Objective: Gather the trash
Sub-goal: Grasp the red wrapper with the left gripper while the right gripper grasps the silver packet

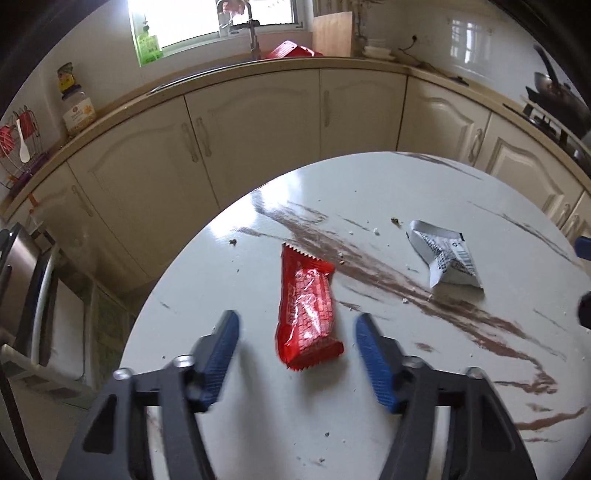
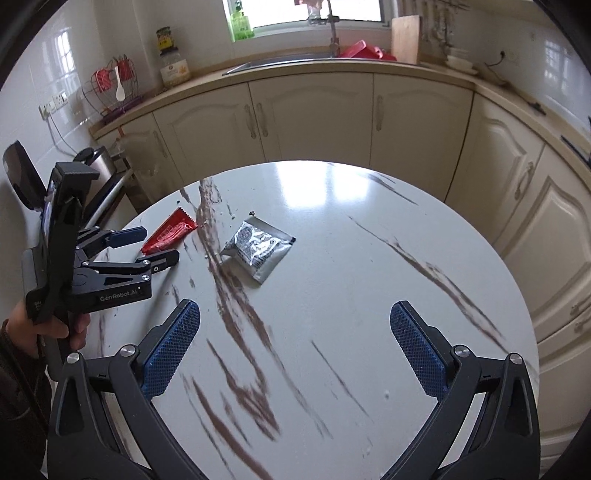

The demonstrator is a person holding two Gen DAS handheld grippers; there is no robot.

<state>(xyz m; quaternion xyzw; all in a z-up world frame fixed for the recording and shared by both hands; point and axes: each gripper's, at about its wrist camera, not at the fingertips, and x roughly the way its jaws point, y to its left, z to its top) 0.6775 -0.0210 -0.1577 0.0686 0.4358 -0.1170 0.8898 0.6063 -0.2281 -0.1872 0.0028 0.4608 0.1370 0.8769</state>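
Left tongs (image 1: 297, 325) gape wide around red wrapper (image 1: 307, 314).

Two wrappers on one round marbled table (image 2: 424, 229): one red wrapper (image 1: 308, 308) at frame centre of the left wrist view, one silver wrapper (image 1: 443, 260) at right of centre. Two grippers: left gripper (image 1: 297, 328) and right gripper (image 2: 295, 325), each with two blue-padded fingers spread apart. One jar (image 2: 173, 61) and one wire basket (image 2: 112, 86) at upper left, one tap (image 2: 332, 27) at top centre, one cutting board (image 2: 405, 38) at upper right.
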